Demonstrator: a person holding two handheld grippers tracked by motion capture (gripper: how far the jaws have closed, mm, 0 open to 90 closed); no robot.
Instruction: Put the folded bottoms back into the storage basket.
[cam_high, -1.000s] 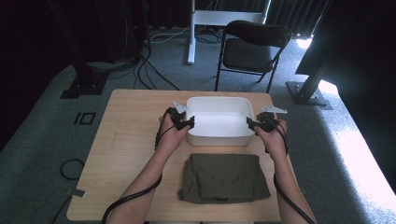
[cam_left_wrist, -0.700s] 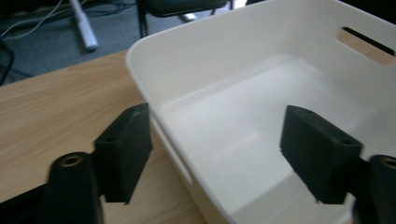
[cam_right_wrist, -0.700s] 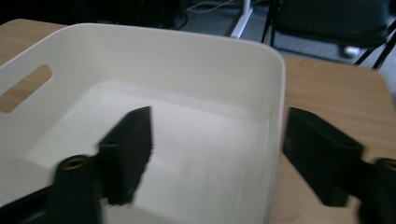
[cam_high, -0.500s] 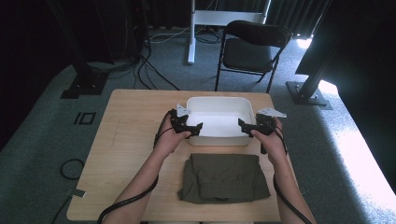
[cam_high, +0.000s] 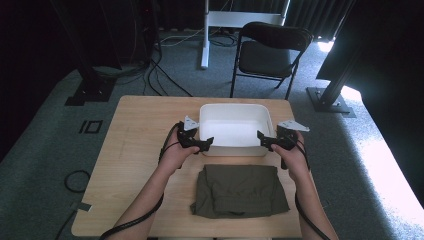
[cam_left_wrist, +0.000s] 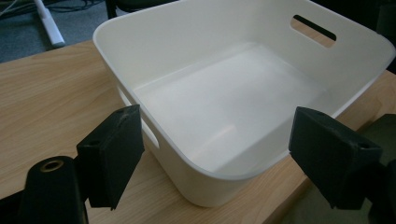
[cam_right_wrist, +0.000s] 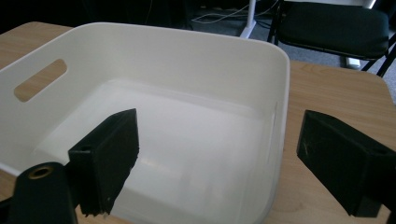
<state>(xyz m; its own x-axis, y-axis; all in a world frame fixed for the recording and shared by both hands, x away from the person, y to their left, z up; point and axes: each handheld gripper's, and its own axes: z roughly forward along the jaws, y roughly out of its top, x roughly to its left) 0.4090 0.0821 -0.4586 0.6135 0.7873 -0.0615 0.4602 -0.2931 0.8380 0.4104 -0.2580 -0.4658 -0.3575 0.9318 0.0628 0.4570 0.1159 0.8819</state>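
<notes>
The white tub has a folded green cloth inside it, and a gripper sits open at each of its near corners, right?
Not quite. The white tub is empty, as both gripper views show. In the high view the folded green cloth lies on the table in front of it. The left gripper and right gripper are indeed open at its near corners.

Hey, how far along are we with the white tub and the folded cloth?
Done: white plastic tub set on the wooden table. In hand: nothing; left hand-held gripper and right hand-held gripper, jaws just opened, flank it. Probably left: the folded olive cloth lies outside the empty tub.
</notes>
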